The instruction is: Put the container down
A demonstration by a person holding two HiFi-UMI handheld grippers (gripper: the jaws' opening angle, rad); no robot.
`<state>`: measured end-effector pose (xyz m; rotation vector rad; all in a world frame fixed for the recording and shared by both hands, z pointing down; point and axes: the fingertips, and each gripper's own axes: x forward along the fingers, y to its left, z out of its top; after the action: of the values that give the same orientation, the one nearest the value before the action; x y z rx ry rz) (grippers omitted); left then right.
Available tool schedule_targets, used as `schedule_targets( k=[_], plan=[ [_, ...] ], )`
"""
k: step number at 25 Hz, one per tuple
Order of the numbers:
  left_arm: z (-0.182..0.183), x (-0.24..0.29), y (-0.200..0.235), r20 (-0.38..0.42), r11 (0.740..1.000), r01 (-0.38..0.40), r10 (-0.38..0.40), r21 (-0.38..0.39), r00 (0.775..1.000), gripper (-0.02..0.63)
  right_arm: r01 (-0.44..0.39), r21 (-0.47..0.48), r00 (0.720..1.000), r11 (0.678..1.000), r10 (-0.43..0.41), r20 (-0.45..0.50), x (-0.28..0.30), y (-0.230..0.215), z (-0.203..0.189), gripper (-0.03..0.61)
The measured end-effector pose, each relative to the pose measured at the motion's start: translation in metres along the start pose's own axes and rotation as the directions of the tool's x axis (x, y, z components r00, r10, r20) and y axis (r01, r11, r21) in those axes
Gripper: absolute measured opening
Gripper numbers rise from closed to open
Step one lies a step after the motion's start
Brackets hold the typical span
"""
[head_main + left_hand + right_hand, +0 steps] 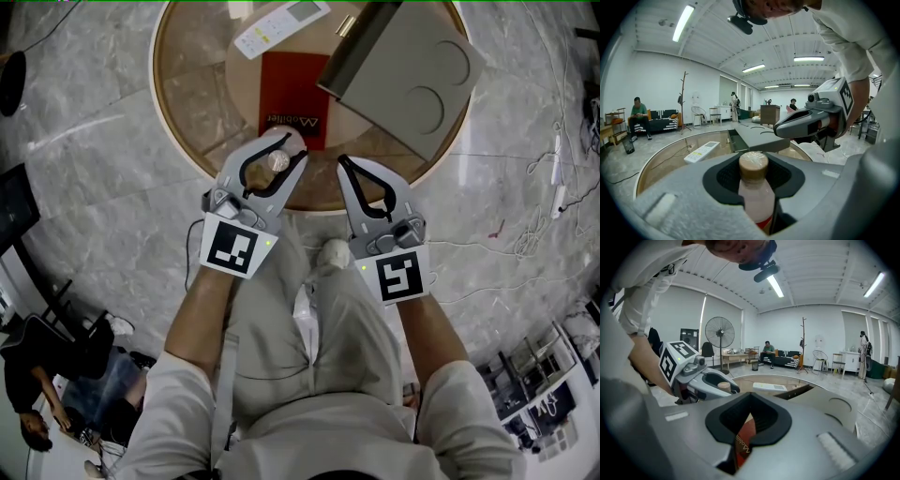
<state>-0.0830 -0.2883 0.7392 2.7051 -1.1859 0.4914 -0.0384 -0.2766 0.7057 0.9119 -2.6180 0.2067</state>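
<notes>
Your left claw (287, 150) grasps the small pale plastic bottle with a tan cap (278, 161) over the round glass desk's (187, 103) edge. Your right claw (344, 165) is clenched, empty. The flat red booklet (292, 89) carries white lettering beginning "Mobil".

The container (753, 187) has a tan cap, pale pink body, red label. The left claw (291, 147) and right claw (344, 164) are grey, pads (726, 176) black, markers (230, 246) black-and-white squares. The booklet (298, 94) is red, the remote (279, 25) white, the worktop (197, 84) brown.
</notes>
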Motion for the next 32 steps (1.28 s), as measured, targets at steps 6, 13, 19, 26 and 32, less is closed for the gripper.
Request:
schedule_targets(
  k=[6, 13, 19, 26, 32],
  plan=[
    [0.002, 0.000, 0.002, 0.021, 1.000, -0.009, 0.010, -0.007, 1.000, 0.126, -0.006, -0.016, 1.000, 1.000, 0.006, -0.001, 0.001, -0.001, -0.002, 0.005],
    [0.005, -0.005, 0.001, 0.033, 1.000, -0.004, 0.004, 0.004, 0.999, 0.202, -0.005, -0.014, 1.000, 1.000, 0.005, 0.003, 0.000, 0.002, -0.001, 0.005],
    [0.011, -0.022, 0.006, 0.024, 0.999, -0.035, 0.035, 0.007, 0.999, 0.236, 0.000, -0.011, 1.000, 1.000, 0.001, 0.015, -0.002, 0.000, 0.006, 0.005],
    [0.022, -0.041, 0.013, 0.020, 0.998, -0.066, 0.066, 0.005, 0.998, 0.239, -0.006, -0.028, 1.000, 1.000, 0.006, 0.028, -0.004, 0.003, 0.021, 0.005],
    [0.034, -0.060, 0.012, 0.014, 0.997, -0.077, 0.077, 0.021, 0.997, 0.216, -0.007, -0.042, 0.999, 0.999, 0.009, 0.034, -0.011, 0.007, 0.035, 0.005]
  ],
)
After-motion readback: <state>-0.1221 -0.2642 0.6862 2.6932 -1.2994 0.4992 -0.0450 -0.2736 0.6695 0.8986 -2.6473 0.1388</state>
